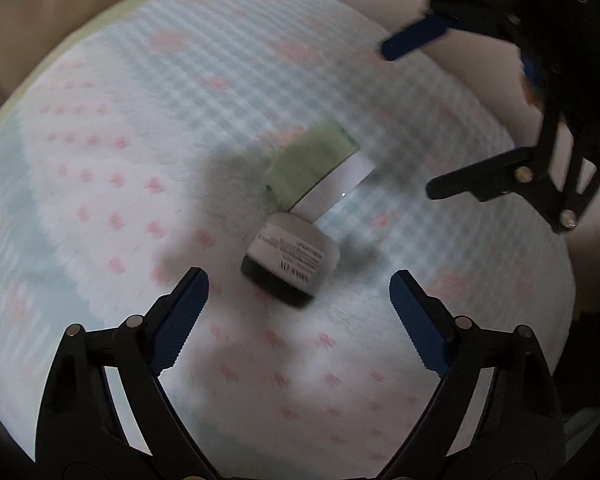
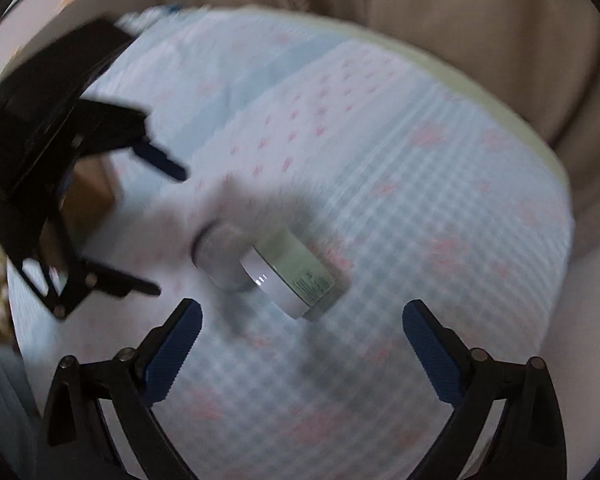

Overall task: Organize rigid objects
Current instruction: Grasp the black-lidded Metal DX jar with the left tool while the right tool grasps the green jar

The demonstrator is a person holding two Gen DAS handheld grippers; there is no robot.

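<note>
Two small jars lie on their sides on a blue-and-white checked cloth (image 1: 100, 200) with pink marks. One jar (image 1: 290, 262) has a white printed label and a dark end. It lies just ahead of my left gripper (image 1: 298, 278), in line with the gap, and the blue pads stand wide of it, so that gripper is open. The other jar (image 2: 300, 276) has a pale green label and a white lid. It lies just ahead of my right gripper (image 2: 302, 308), which is also open and not touching it. The two jars touch or nearly touch. Both views are blurred.
The cloth covers a padded surface with a pale green edge (image 2: 500, 108). Beige fabric (image 2: 460, 20) hangs beyond it. Each gripper shows in the other's view: the right gripper (image 1: 407, 122) at upper right, the left gripper (image 2: 169, 232) at left, with a brown thing (image 2: 92, 188) behind it.
</note>
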